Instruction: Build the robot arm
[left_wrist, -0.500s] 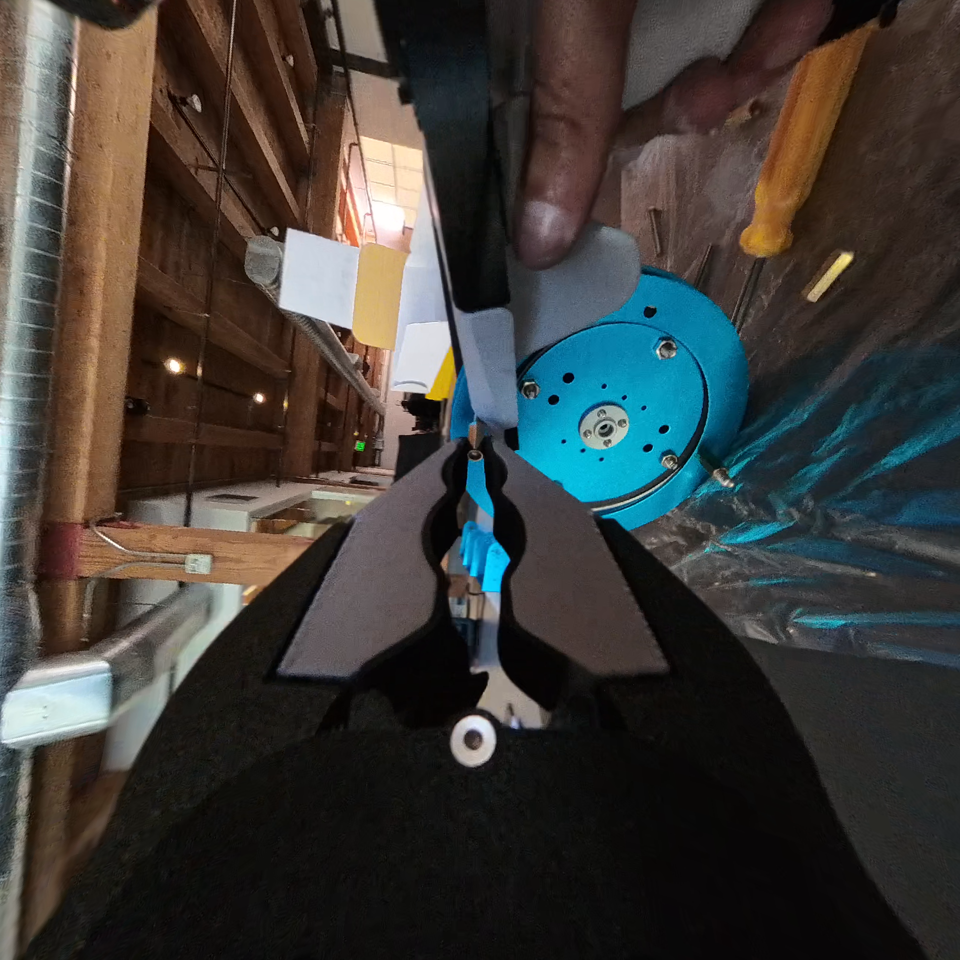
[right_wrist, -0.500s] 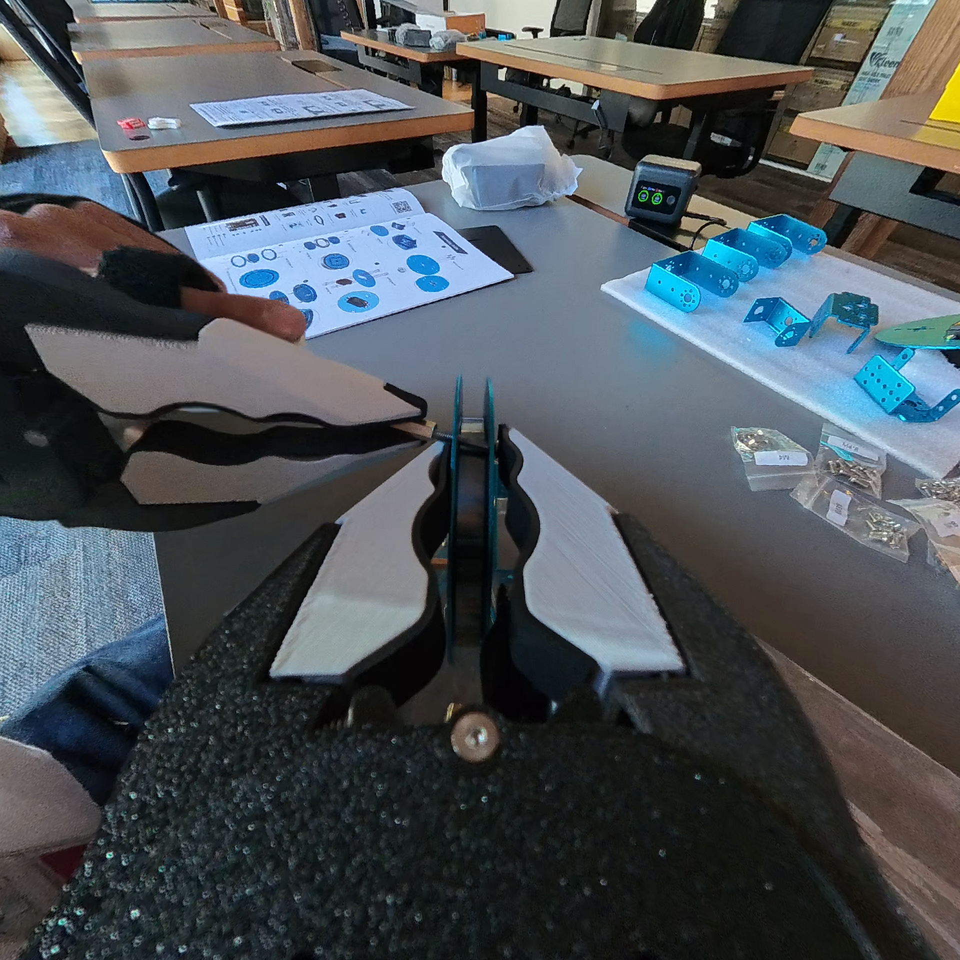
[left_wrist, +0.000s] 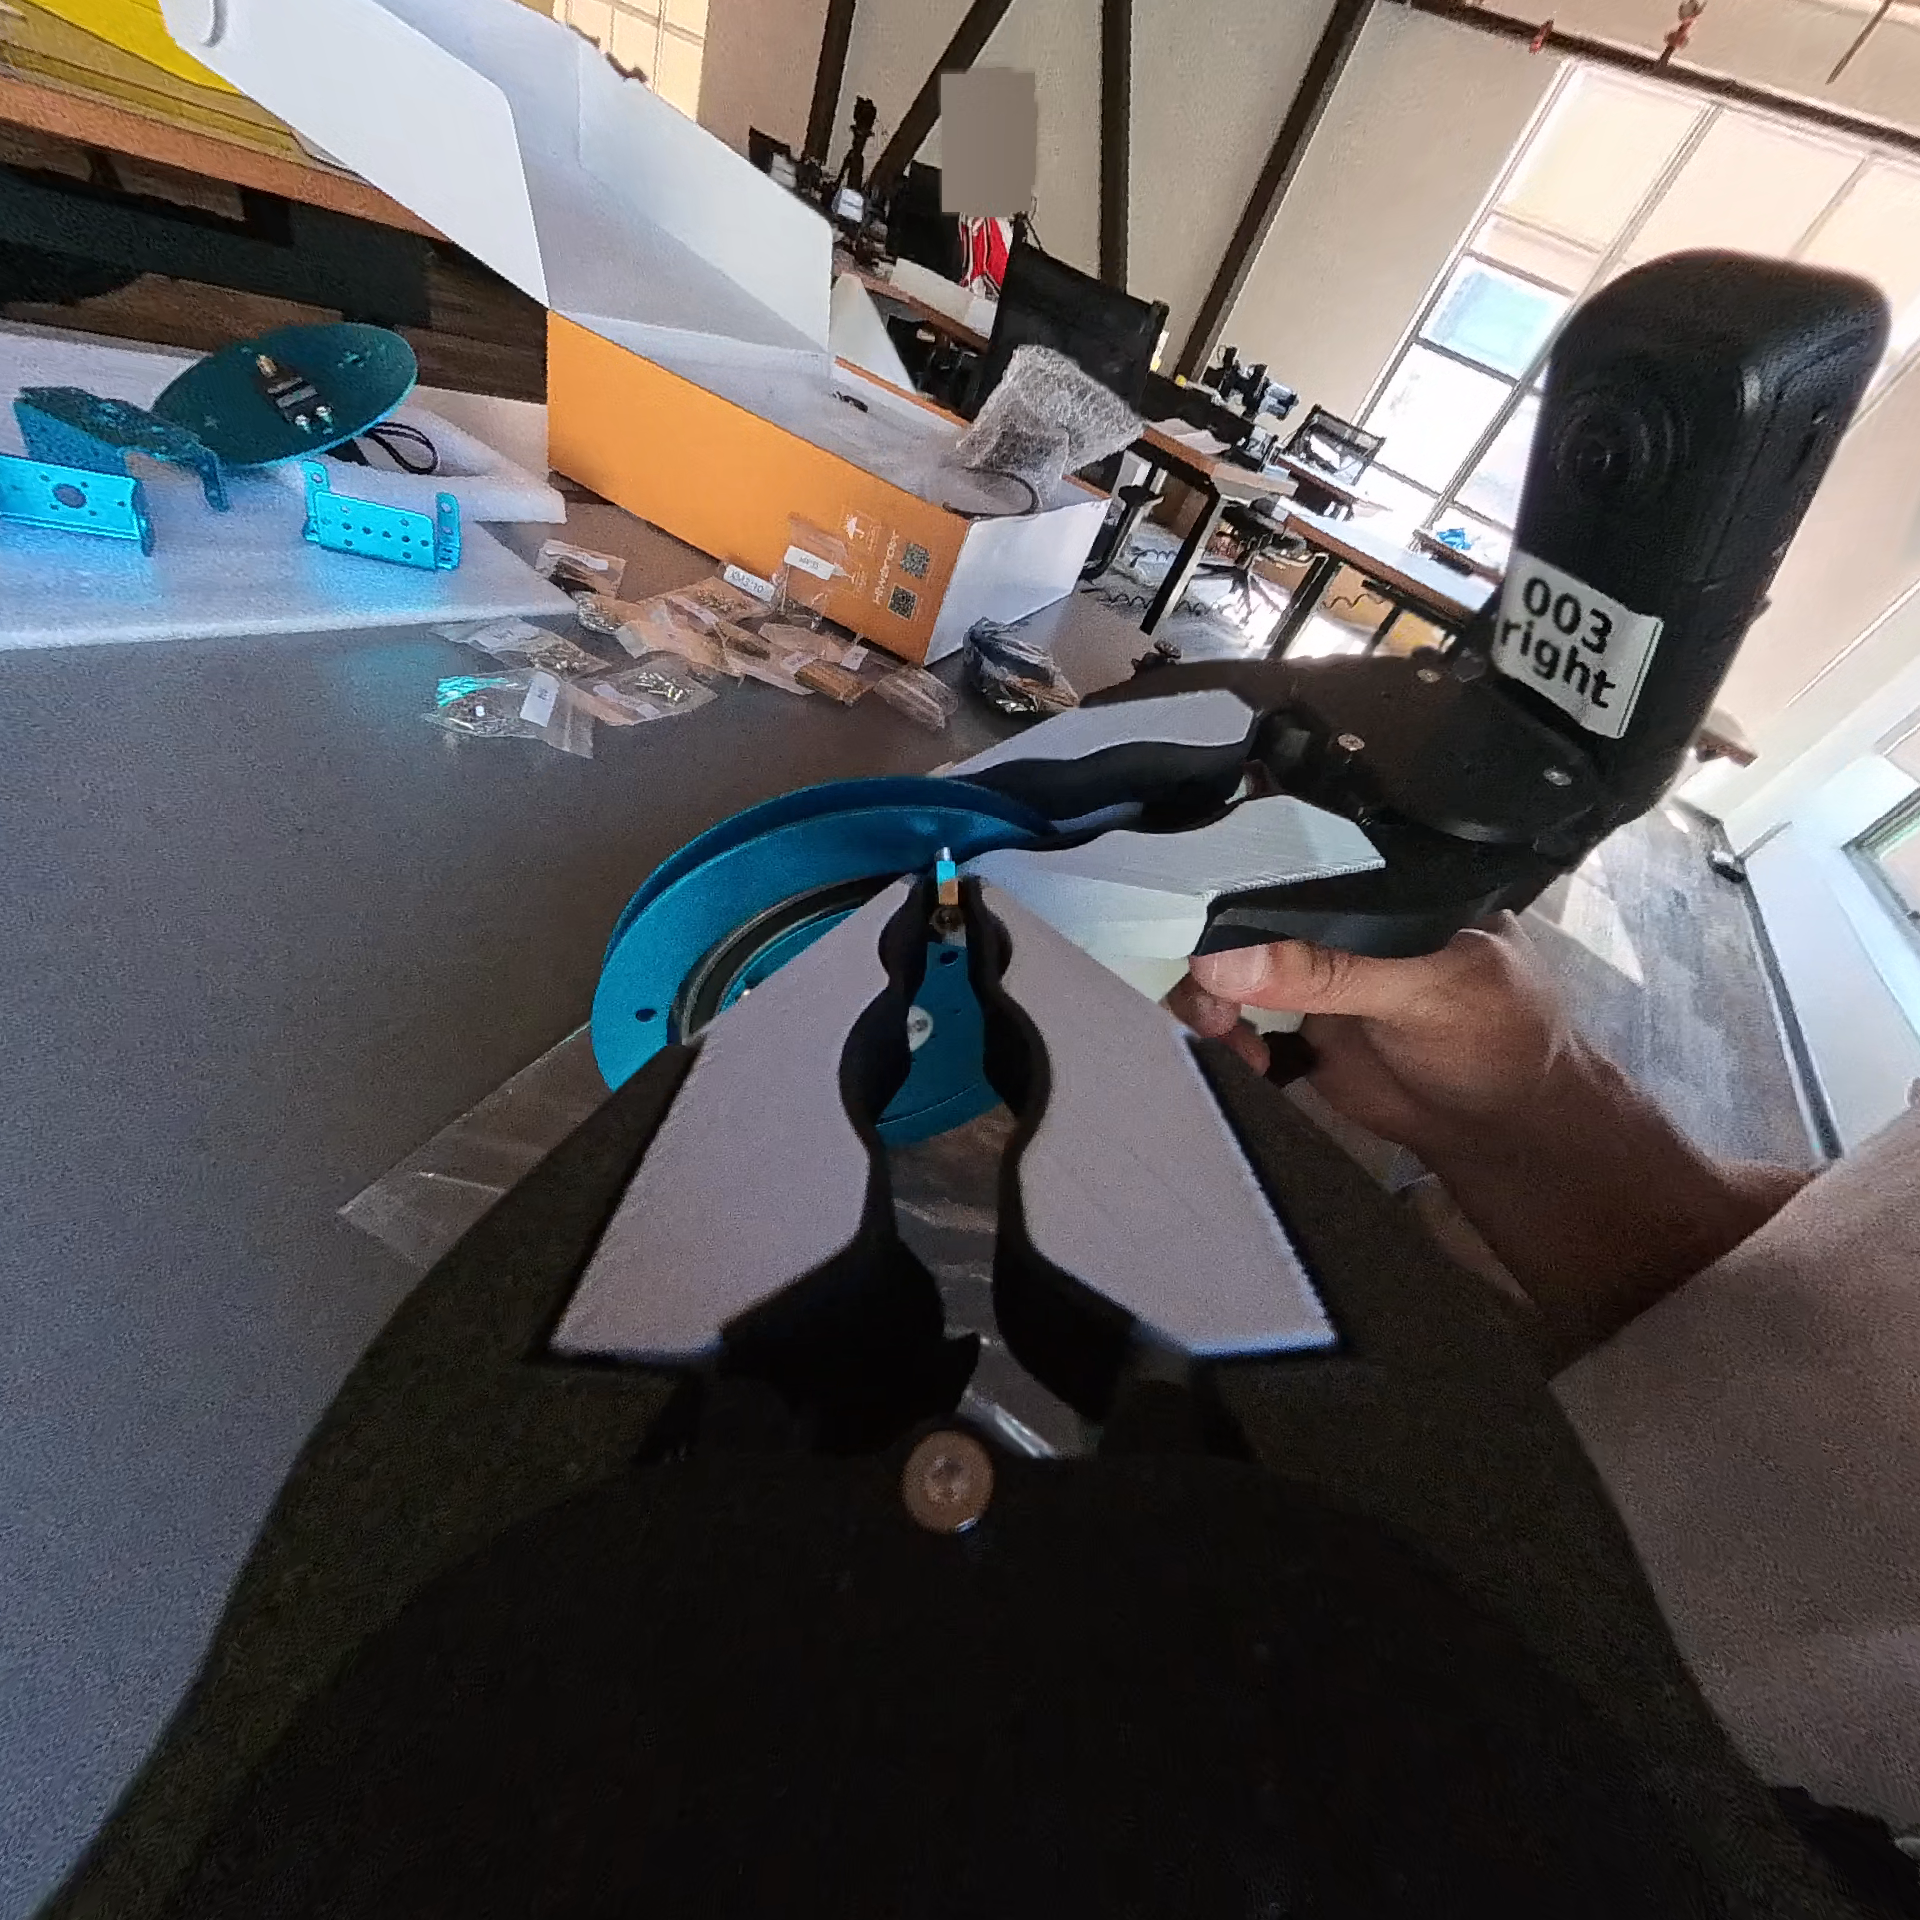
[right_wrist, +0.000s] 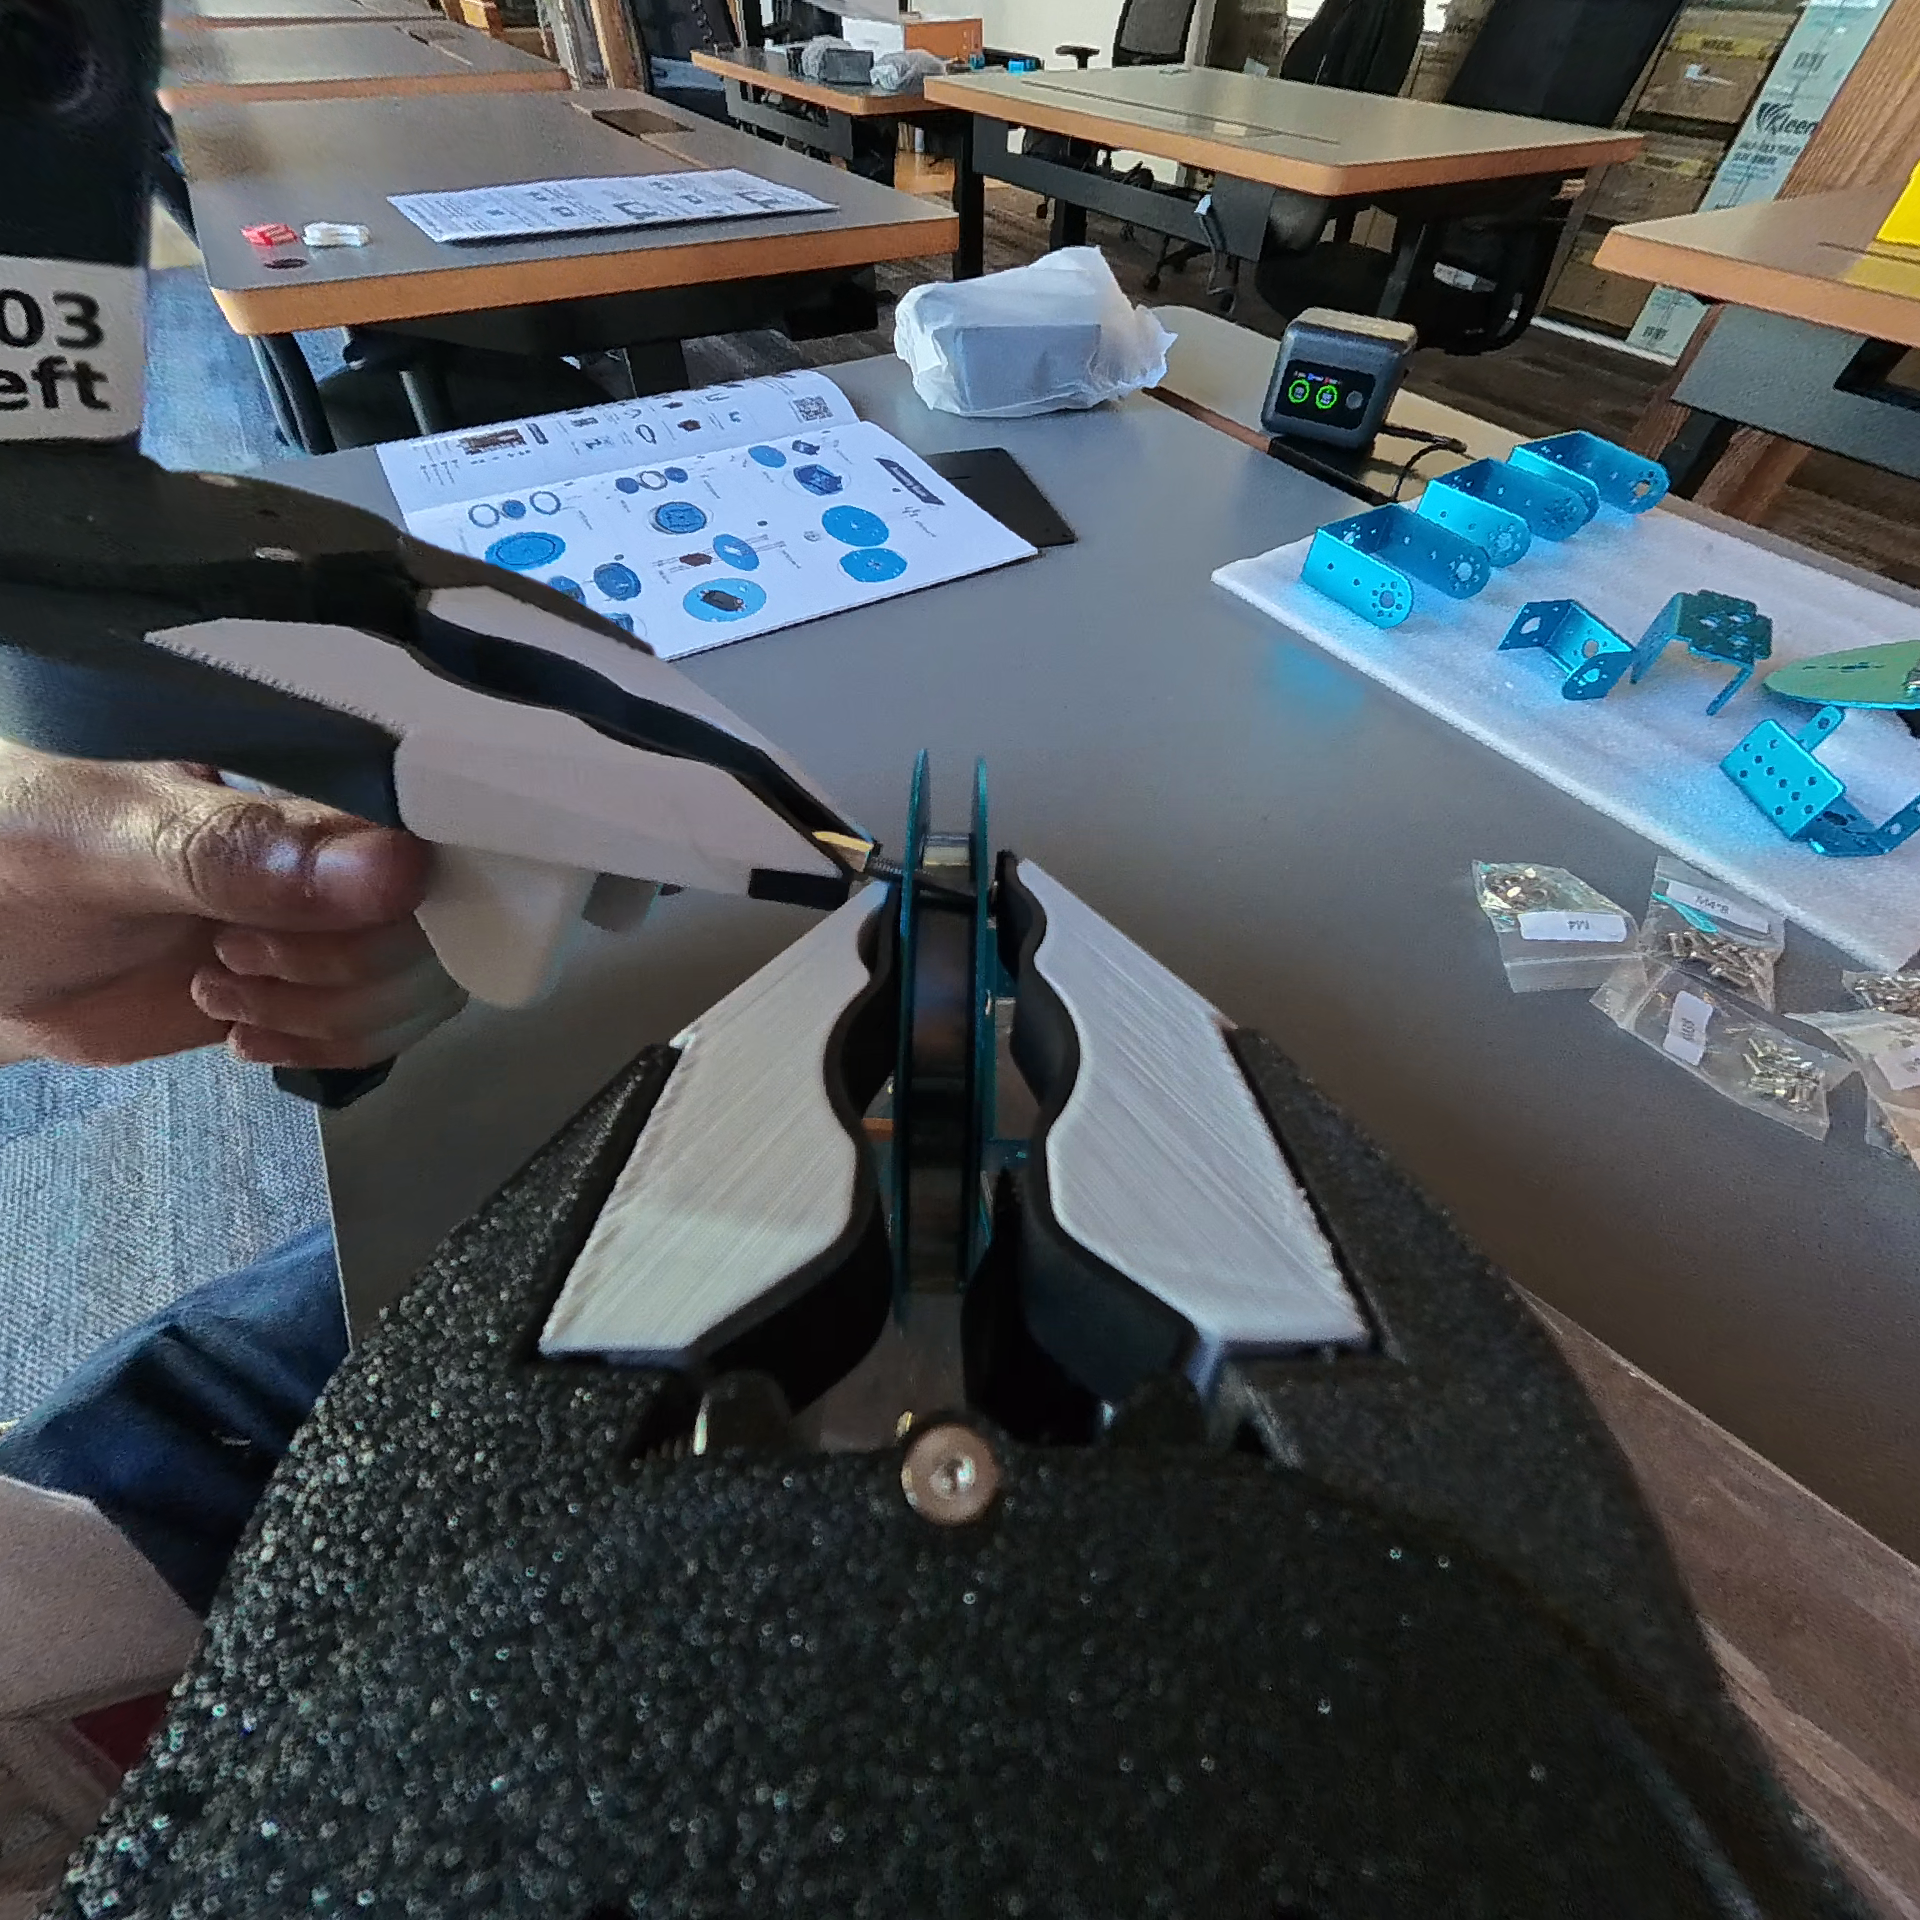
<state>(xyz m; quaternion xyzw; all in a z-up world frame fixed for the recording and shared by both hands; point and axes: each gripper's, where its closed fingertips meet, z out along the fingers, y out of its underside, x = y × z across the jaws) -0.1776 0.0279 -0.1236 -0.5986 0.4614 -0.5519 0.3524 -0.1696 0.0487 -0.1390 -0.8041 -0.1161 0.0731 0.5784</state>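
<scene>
Right hand-held gripper around blue disc assembly, brass standoff in left hand-held gripper.

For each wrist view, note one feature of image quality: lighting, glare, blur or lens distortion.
Left wrist view: windows at upper right are overexposed, and wide-angle distortion tilts the grey table. Right wrist view: even daylight, blue glare beside the brackets on the white foam sheet, straight desk edges bowed.

Glossy blue metal disc assembly between ribbed white plastic fingers, brass-look standoff at fingertips, matt grey tabletop beyond
</scene>
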